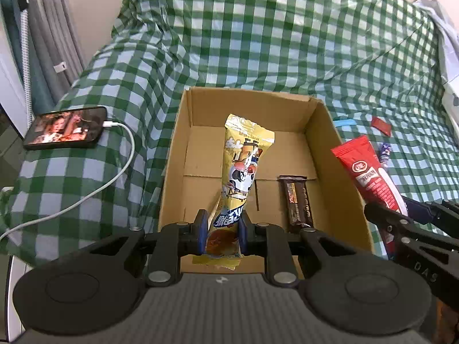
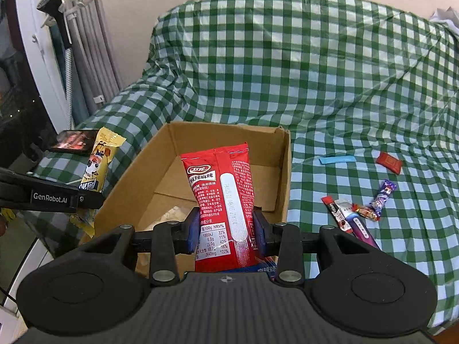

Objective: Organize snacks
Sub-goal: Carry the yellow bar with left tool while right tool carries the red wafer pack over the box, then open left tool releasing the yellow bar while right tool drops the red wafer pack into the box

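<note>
On the left of the green-and-white checked cloth point(image 1: 258, 43), a black smartphone with a lit screen point(image 1: 67, 127) lies flat with a white charging cable point(image 1: 114, 177) plugged into it; beside it to the right stands the open brown cardboard box point(image 1: 198, 106); the left gripper point(image 1: 221, 230) is clamped on the lower part of a long yellow snack packet printed with a cartoon figure point(image 1: 243, 169), holding it above the box opening so that its top end points toward the far wall; a dark brown chocolate bar in a shiny wrapper point(image 1: 298, 200) lies on the box floor, right of the yellow packet. Further right, the right gripper point(image 2: 226, 229) is closed around a red foil snack packet with white nutrition print point(image 2: 223, 189), which stands over the near right part of the box; a pale item lies on the box floor left of it, too hidden to identify. On the cloth right of the box lie a small blue strip wrapper point(image 2: 337, 159), a small dark red square packet point(image 2: 389, 162), a purple twisted candy wrapper point(image 2: 383, 197), and, just beside each other, a red-and-white sachet stick point(image 2: 338, 213), a small orange-red wrapped candy point(image 2: 365, 210) and a purple bar point(image 2: 363, 230).
</note>
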Demonstrator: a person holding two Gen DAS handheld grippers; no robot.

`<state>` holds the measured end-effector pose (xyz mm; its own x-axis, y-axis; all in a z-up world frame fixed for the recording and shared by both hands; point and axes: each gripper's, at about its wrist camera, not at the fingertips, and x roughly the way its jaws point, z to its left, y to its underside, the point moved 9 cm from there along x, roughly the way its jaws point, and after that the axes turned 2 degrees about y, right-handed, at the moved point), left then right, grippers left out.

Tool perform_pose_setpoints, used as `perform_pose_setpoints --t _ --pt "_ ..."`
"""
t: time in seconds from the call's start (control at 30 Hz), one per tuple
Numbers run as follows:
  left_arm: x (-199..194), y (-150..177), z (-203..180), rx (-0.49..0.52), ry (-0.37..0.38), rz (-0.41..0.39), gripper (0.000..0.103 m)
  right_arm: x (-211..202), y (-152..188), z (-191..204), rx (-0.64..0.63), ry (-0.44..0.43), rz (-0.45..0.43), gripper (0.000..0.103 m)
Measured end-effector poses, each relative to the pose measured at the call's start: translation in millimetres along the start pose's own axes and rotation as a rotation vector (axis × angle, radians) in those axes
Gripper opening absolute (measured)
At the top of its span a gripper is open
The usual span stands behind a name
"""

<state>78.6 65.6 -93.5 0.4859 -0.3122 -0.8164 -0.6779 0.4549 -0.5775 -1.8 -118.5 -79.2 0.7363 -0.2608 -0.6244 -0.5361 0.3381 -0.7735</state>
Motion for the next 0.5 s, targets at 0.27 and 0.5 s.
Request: perform_pose_setpoints --t 0.27,0.5 --pt "57 -17 2 0.017 -0.019 0.057 0.024 55 -3 -5 0.0 -0.01 0.055 0.04" --pt "96 -26 0 0.038 -0.025 0.093 0.024 92 -1 -4 0.011 -0.011 0.098 0.04"
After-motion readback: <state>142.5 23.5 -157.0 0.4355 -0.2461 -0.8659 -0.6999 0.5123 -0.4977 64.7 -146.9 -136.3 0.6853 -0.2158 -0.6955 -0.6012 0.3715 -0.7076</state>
